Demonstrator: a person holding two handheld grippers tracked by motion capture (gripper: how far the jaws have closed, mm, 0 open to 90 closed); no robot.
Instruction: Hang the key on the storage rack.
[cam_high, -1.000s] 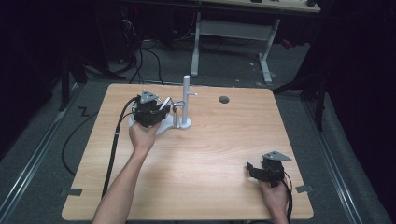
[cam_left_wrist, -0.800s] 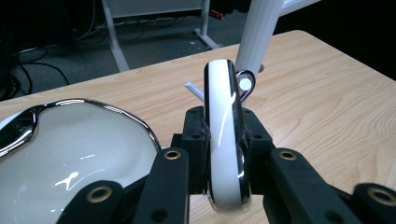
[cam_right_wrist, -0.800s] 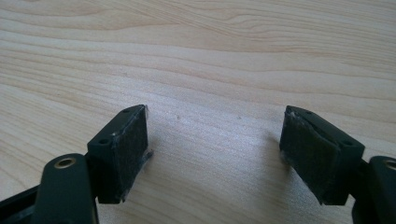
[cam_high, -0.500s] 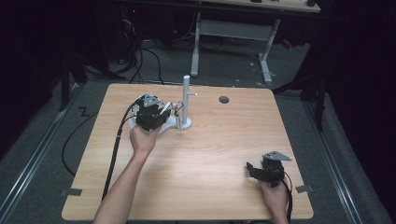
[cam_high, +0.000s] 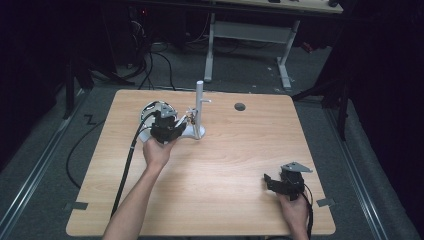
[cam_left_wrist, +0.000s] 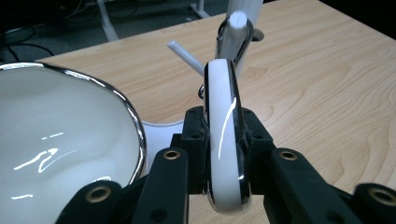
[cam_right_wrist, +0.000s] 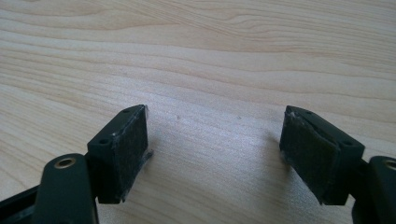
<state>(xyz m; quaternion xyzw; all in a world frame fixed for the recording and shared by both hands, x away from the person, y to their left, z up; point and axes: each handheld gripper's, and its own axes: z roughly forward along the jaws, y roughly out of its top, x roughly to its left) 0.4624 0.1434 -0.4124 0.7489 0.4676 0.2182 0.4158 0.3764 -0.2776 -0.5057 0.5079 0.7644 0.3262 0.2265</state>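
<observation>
A white mug (cam_high: 154, 110) with a shiny metal rim (cam_left_wrist: 133, 121) sits sideways in my left gripper (cam_high: 169, 127), just left of a white mug stand (cam_high: 199, 107). In the left gripper view my left gripper (cam_left_wrist: 223, 140) is shut on the mug's white handle (cam_left_wrist: 220, 98), which stands upright between the jaws. The stand's post (cam_left_wrist: 243, 21) and a thin peg (cam_left_wrist: 186, 55) rise right behind the handle. Whether they touch I cannot tell. My right gripper (cam_high: 274, 181) rests at the table's front right, and in its own view the right gripper (cam_right_wrist: 215, 149) is open over bare wood.
The wooden table (cam_high: 225, 165) has a round dark hole (cam_high: 240, 106) near its far edge, right of the stand. A black cable (cam_high: 129, 160) trails from the left gripper toward the front. Desk legs and cables stand on the dark floor behind.
My left gripper has come down and a little nearer with the mug, ending low beside the stand's base. The right gripper has not moved.
</observation>
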